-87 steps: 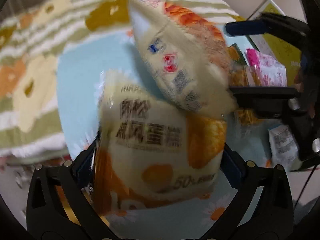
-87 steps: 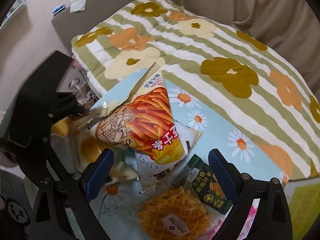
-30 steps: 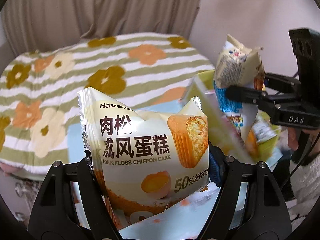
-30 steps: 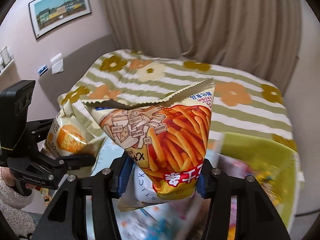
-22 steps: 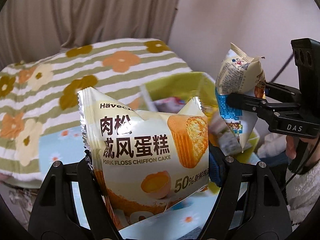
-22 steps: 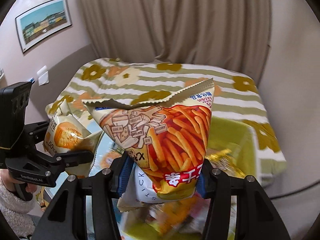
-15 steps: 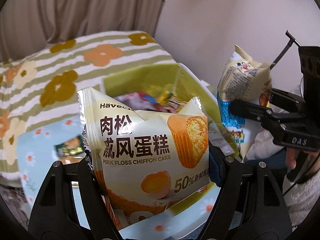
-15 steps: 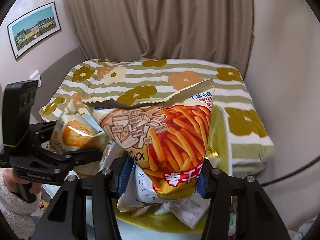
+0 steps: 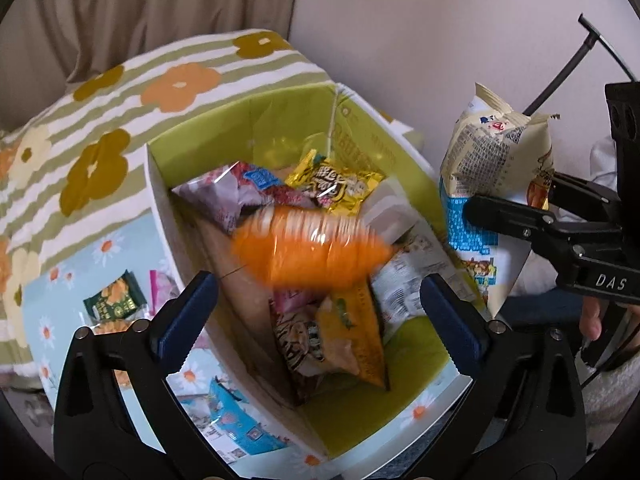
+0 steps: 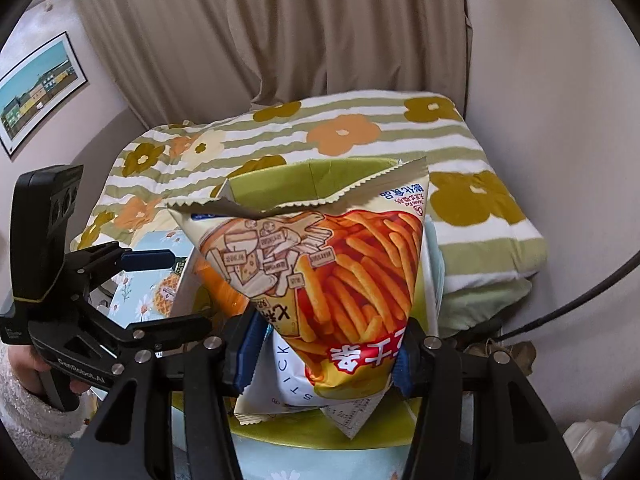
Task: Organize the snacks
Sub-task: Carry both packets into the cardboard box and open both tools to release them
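Filling most of both views is a bed (image 9: 120, 92) under a soft quilt striped green and white with orange and mustard flowers, and on it stands a tall green-lined cardboard box (image 9: 256, 120) already heaped with crinkly foil and plastic snack packets. The left gripper (image 9: 316, 304) hangs just above the box, its blue-padded fingers (image 9: 188, 312) having just sprung wide apart, with nothing pressed between them. The chiffon cake packet (image 9: 308, 248) it carried a moment ago is now an orange blur dropping into the box, so that snack looks sorted. The right gripper (image 10: 324, 352) is beside the box with its fingers clamped on a glossy, puffy, wedge-shaped bag of potato sticks (image 10: 320, 272) with a zigzag top seam; this bag is probably next. Small packets (image 9: 114, 300) remain on the daisy-printed blue cloth (image 9: 100, 248).
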Available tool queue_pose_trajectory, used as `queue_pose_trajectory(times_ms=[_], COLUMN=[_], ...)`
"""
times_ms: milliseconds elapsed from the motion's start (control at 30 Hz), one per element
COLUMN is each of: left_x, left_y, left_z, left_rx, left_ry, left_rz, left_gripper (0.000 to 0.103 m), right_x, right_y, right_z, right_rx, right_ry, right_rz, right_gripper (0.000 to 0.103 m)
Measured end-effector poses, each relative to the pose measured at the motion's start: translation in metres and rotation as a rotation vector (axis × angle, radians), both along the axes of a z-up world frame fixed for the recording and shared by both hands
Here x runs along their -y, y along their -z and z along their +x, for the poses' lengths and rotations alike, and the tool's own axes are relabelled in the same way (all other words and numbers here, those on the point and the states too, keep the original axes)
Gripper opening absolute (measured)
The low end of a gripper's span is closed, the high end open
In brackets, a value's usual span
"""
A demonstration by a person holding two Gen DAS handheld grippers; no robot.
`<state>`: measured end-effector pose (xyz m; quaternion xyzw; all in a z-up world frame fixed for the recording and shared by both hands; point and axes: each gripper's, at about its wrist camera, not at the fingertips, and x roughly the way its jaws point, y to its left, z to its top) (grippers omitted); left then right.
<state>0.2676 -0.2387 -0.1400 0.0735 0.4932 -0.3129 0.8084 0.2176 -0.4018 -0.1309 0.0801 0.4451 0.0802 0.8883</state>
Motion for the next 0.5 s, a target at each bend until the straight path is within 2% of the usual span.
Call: queue_pose_trajectory(times_ms=[400, 467, 500], left_x=[-0.020, -0.023, -0.024], left_y=[0.011, 0.011, 0.011], left_z=[-0.001, -0.002, -0.003], left_rx=[0.012, 0.017, 0.016], left_ry=[-0.024, -0.034, -0.037], left_rz=[0.006, 0.005, 0.002], left_gripper=[0.100, 0.100, 0.100], right_x=[0.003, 0.001, 0.001], right_y=[0.023, 0.028, 0.029], right_z=[0.032, 0.041, 0.044], right_rx=[-0.088, -0.099, -0.079], right_ry=[0.029, 0.018, 0.030], right_rz=[0.011, 0.012, -0.007], right_gripper=[0.050, 0.055, 0.073])
